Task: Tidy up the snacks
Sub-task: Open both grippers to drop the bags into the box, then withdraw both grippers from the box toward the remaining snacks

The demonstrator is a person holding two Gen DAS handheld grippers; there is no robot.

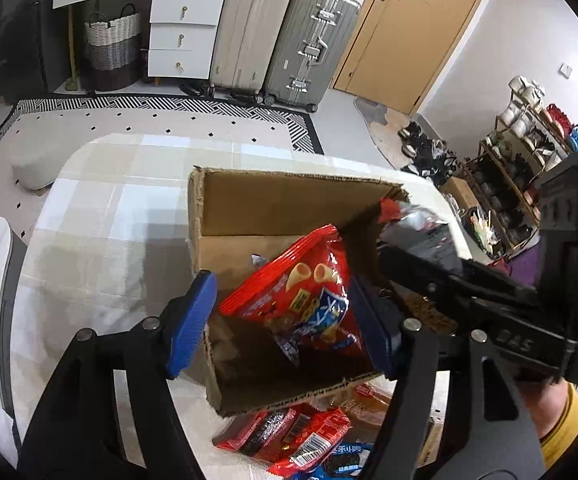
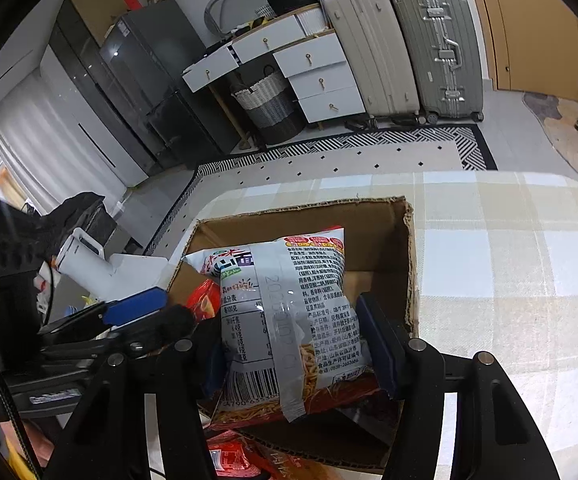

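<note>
Counter (image 1: 101, 216) with beige checked cloth; open cardboard box (image 1: 289, 200) on it, loose snack packets (image 1: 301, 440) at box's near side.

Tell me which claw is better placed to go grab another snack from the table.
Left. The left claw stands open around the red chip bag, which already sits in the cardboard box. The right claw is shut on the white noodle bag above the box.

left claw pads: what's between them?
Red snack bag, over the open cardboard box; left pad stands clear of it. Left wrist view.
</note>
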